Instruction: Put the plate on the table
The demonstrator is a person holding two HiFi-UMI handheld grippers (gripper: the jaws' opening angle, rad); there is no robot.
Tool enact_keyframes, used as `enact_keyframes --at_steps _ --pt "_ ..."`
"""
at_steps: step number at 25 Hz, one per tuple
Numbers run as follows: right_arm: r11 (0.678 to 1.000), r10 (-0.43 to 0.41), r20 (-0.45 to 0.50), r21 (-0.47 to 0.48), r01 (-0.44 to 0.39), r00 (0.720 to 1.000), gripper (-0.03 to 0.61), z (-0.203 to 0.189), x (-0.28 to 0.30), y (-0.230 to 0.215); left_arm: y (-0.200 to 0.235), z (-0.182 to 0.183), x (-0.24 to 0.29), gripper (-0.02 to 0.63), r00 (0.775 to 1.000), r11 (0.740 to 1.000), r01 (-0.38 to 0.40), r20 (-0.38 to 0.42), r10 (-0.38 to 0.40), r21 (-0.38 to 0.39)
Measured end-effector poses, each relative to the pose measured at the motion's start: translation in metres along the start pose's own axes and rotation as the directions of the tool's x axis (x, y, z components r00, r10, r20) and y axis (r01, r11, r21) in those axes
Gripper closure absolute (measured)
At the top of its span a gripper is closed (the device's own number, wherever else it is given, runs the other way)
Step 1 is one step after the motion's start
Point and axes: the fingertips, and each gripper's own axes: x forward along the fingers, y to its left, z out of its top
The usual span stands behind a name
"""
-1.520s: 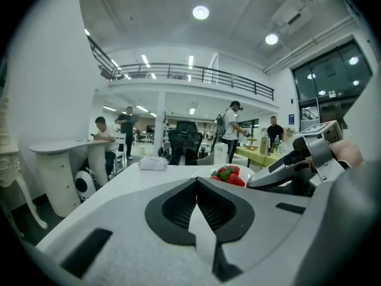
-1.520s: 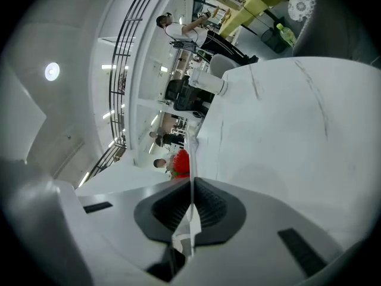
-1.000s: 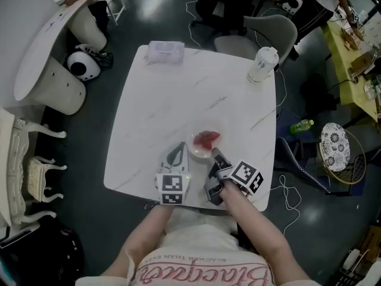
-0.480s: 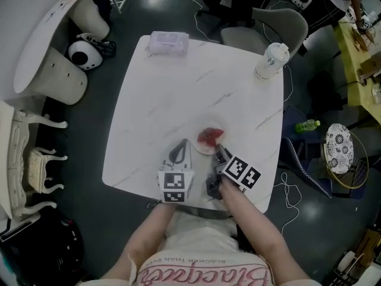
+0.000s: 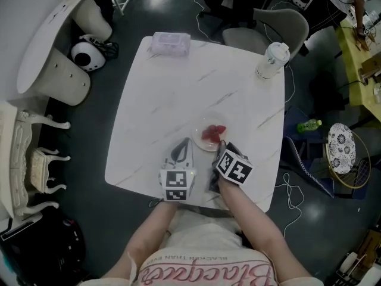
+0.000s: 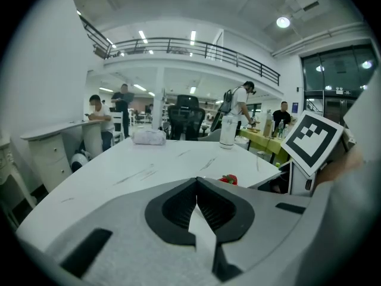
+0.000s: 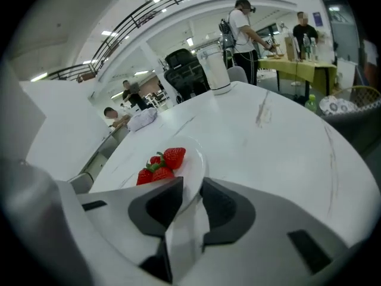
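Observation:
A small white plate [image 5: 204, 142] with three red strawberries [image 5: 212, 131] is at the near right of the white marble table [image 5: 178, 94]. My right gripper [image 5: 221, 151] is shut on the plate's near rim. In the right gripper view the rim [image 7: 195, 170] runs between the jaws, with the strawberries [image 7: 159, 166] just beyond. Whether the plate rests flat on the table I cannot tell. My left gripper [image 5: 180, 148] lies beside the plate on its left, shut and empty, its tip [image 6: 196, 182] pointing across the table.
A wrapped tissue pack [image 5: 171, 43] lies at the far edge and a lidded white cup [image 5: 272, 60] stands at the far right corner. A grey chair [image 5: 268, 25] is behind the table. The near table edge is just under both grippers.
My right gripper has swung left, closer to the left gripper, still holding the plate, which has shifted slightly farther onto the table. The left gripper has stayed put.

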Motion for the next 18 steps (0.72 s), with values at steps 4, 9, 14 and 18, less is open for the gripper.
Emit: enact_keyframes --at_steps 4,9,14,18 --pt "0.998 0.006 -0.005 -0.058 -0.006 1.000 0.488 0.000 -0.003 -0.001 0.003 -0.001 -0.007 0.609 1.000 1.000 -0.007 0.004 0.007 -0.007" --pt "0.993 0.086 0.024 -0.081 -0.084 0.996 0.480 0.013 -0.021 -0.002 0.000 -0.001 -0.016 0.609 1.000 1.000 0.012 0.027 -0.011 -0.012" --pt "0.939 0.319 0.128 -0.179 -0.294 0.939 0.479 0.041 -0.064 0.015 -0.017 0.003 -0.025 0.609 0.997 0.997 0.070 0.045 -0.070 0.014" --pt "0.855 0.483 0.201 -0.319 -0.409 0.852 0.495 0.060 -0.116 0.039 -0.032 0.009 -0.036 0.607 0.990 0.993 0.120 0.069 -0.121 0.020"
